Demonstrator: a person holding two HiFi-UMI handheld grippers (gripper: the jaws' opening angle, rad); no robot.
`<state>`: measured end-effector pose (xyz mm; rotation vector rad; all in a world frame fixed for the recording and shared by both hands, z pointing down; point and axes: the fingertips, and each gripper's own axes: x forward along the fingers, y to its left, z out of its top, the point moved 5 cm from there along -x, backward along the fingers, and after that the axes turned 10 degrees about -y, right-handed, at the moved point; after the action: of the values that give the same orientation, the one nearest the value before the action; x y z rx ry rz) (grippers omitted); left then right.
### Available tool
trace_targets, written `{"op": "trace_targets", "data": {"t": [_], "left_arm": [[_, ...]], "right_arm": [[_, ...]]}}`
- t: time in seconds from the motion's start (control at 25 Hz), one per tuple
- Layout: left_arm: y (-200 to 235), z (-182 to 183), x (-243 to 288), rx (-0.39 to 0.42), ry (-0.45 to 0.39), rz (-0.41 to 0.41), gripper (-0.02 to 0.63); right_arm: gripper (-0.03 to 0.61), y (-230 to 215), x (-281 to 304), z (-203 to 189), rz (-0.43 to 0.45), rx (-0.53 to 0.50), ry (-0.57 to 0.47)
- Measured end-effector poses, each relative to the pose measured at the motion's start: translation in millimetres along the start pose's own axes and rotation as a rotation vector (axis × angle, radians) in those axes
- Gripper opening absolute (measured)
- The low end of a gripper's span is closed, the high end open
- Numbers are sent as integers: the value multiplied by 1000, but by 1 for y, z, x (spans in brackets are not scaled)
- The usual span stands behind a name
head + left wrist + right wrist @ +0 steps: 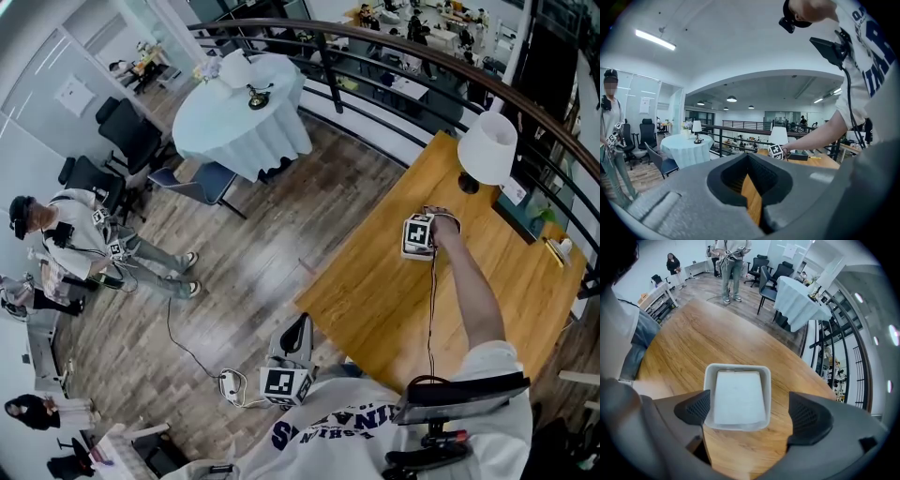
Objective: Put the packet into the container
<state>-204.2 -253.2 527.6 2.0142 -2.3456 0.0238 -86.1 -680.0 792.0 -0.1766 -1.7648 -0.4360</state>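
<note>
Right gripper (749, 414) spread above one packet (739, 397) inside one container (737, 367).

Bright even indoor light, ceiling strip light (655, 40) glowing, fisheye bending, dark corners

No readable text; blue lettering on shirt (375, 417) illegible.
</note>
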Motion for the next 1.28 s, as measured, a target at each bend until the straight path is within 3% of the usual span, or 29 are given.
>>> {"op": "trace_targets", "data": {"t": [0.28, 0.56, 0.6, 0.64, 0.72, 0.88, 1.0, 1.08, 1.28], "left_arm": [[-1, 1, 2, -3, -16, -19, -2], [-8, 9, 5, -10, -53, -61, -2], [-8, 10, 4, -13, -57, -67, -2], [-8, 10, 4, -16, -61, -73, -2], [-9, 11, 5, -20, -69, -87, -2], [-14, 18, 11, -14, -97, -126, -2], [-22, 27, 17, -15, -118, -169, -2], [-32, 34, 25, -19, -138, -218, -2], [-64, 52, 43, -30, -201, -360, -2]], "right_arm": [[517, -21, -61, 23, -175, 51, -160], [511, -19, -146, 39, -300, -31, -174], [493, -17, -162, 43, -335, -32, -200], [422, -15, -181, 46, -375, -28, -241], [213, -8, -219, 51, -466, -6, -344], [187, 20, -297, 49, -602, 105, -558], [50, 54, -359, 35, -719, 194, -721], [11, 78, -394, 17, -813, 254, -780], [8, 153, -447, -29, -947, 397, -860]]}}
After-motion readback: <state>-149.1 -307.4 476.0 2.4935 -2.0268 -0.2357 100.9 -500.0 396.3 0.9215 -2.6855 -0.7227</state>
